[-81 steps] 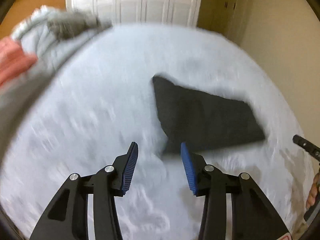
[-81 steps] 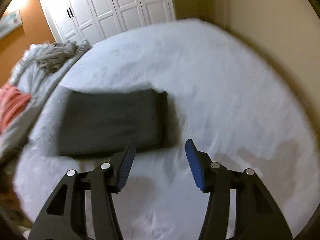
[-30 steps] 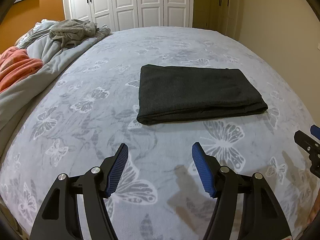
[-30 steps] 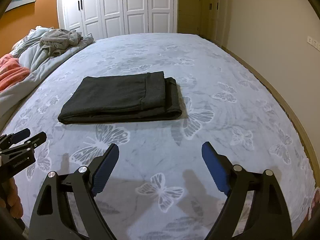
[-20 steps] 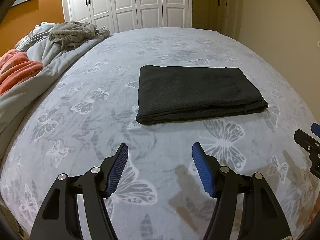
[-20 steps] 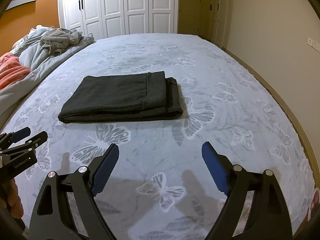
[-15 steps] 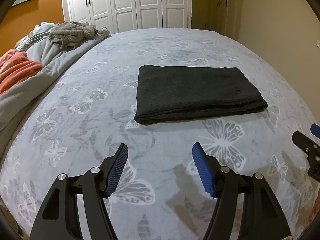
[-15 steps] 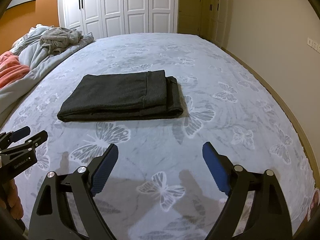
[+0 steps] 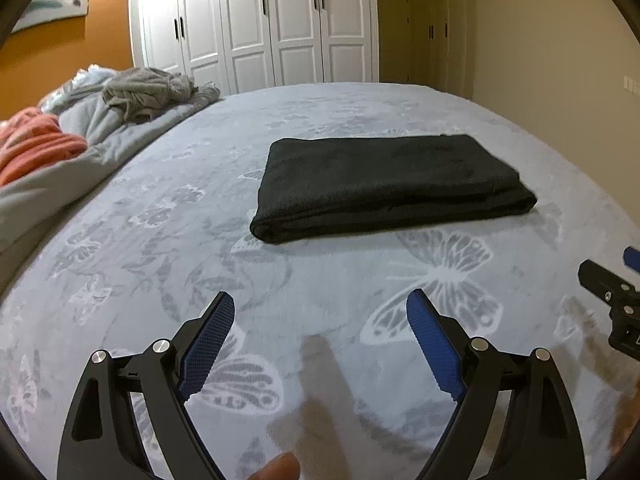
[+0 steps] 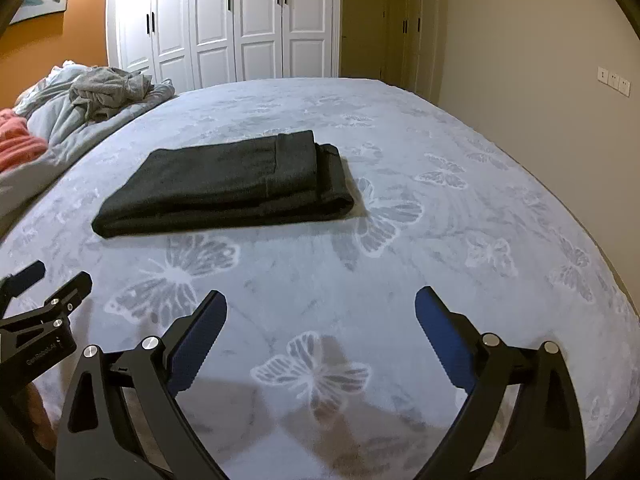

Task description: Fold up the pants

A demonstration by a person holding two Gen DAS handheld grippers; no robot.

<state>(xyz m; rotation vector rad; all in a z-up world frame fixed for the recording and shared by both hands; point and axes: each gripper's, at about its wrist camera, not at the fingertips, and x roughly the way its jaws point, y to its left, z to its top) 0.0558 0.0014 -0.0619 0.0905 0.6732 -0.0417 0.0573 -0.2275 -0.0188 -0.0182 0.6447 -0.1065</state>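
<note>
dark pants (image 9: pixel 384 184), neat folded rectangle, flat on bed (image 9: pixel 160 240)

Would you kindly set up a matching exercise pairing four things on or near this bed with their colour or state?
Things:
1. pants
2. left gripper
3. blanket
4. wardrobe

States:
A. orange, bunched at the bed's edge
B. white, doors closed
C. dark, folded flat on the bed
D. open, holding nothing

Pairs: 1-C, 2-D, 3-A, 4-B

Folded pants (image 10: pixel 228 184) on bed (image 10: pixel 460 232), gripper (image 10: pixel 320 320) spread wide
</note>
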